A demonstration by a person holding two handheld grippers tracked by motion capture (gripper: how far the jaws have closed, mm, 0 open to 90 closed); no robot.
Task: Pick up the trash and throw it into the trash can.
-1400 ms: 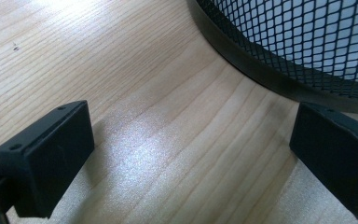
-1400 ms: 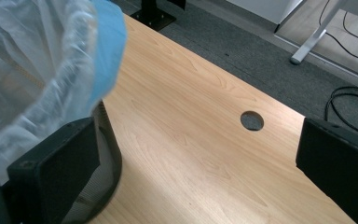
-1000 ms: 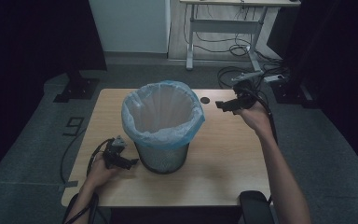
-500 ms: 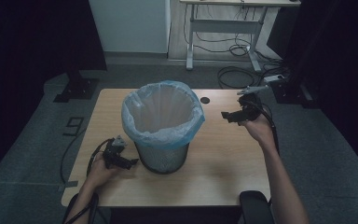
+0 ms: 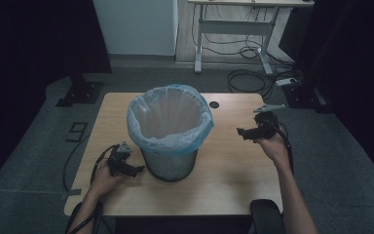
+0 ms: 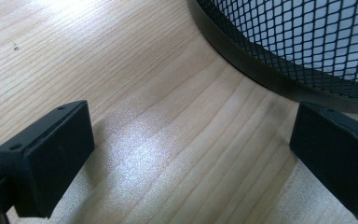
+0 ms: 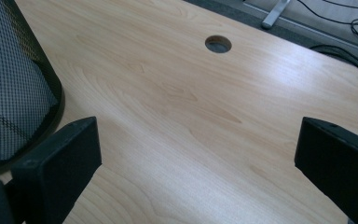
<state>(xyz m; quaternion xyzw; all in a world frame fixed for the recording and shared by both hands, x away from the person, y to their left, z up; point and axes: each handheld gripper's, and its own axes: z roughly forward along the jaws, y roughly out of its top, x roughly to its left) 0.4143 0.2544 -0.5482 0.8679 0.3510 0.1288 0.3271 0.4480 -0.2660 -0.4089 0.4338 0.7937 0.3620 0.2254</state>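
A black mesh waste bin [image 5: 169,141] with a light blue bag liner stands upright in the middle of the wooden table [image 5: 229,165]. My left gripper [image 5: 135,169] rests low on the table just left of the bin's base, open and empty; its view shows the bin's mesh wall [image 6: 303,42] close ahead of the jaws. My right gripper [image 5: 242,132] is held above the table to the right of the bin, open and empty, pointing toward the bin. In the right gripper view the bin [image 7: 14,93] is at the left edge.
A round cable hole [image 5: 214,104] is in the table near its far edge, also seen as hole [image 7: 218,44]. Cables [image 5: 246,80] lie on the floor beyond the table. A white desk frame [image 5: 233,34] stands behind. Dark curtains hang at both sides.
My right gripper has moved toward me and down, from the far right corner to beside the bin. The left gripper and the bin have stayed put.
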